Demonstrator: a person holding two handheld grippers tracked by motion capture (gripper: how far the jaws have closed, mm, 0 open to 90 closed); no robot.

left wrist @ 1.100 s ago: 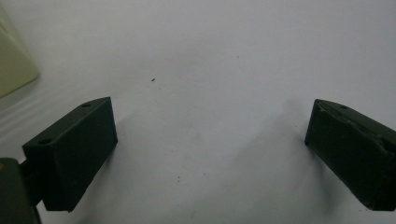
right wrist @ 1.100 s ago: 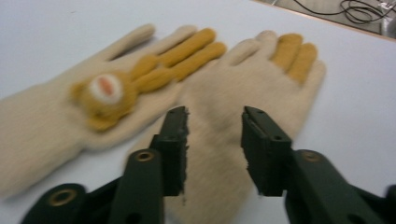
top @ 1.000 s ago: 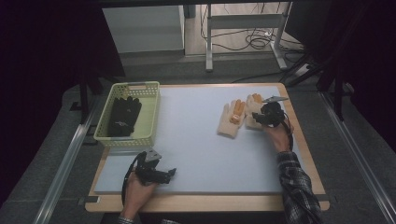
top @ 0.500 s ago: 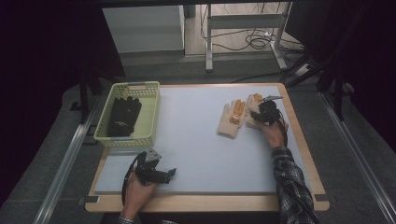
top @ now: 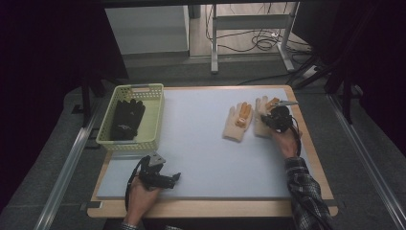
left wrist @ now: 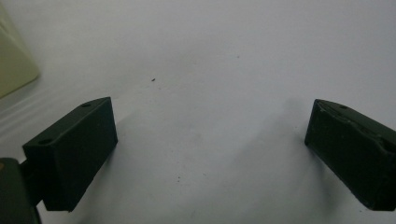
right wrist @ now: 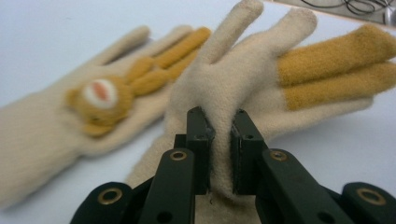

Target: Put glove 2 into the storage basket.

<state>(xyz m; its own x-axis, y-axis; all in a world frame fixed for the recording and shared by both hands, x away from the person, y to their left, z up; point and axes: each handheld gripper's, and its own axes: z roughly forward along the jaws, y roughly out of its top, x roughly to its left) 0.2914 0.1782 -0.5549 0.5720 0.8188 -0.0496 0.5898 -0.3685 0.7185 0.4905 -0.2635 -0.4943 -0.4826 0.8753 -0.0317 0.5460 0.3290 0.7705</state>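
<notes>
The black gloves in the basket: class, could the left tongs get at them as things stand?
Probably yes. The left tongs are open and hold nothing, the yellow basket has an open top, and the black gloves lie uncovered inside. Bare mat lies between; only the basket's near wall must be cleared.

- High view: dim overall, surroundings nearly black on both sides; pale table mat evenly lit from above, brightest area of the picture.
- Soft, low-contrast, slightly grainy; black gloves in the basket a dark mass with little detail.
- Short faint shadows under both hands.
- Left gripper view: bright, washed-out white surface, mild glare toward top; soft grey shadows beside each jaw of the left gripper; basket corner at left edge blurred.
- Right gripper view: well lit, right gripper and the pinched fold of the cream glove sharp; bear-face glove at left out of focus; far corner blurred.
</notes>
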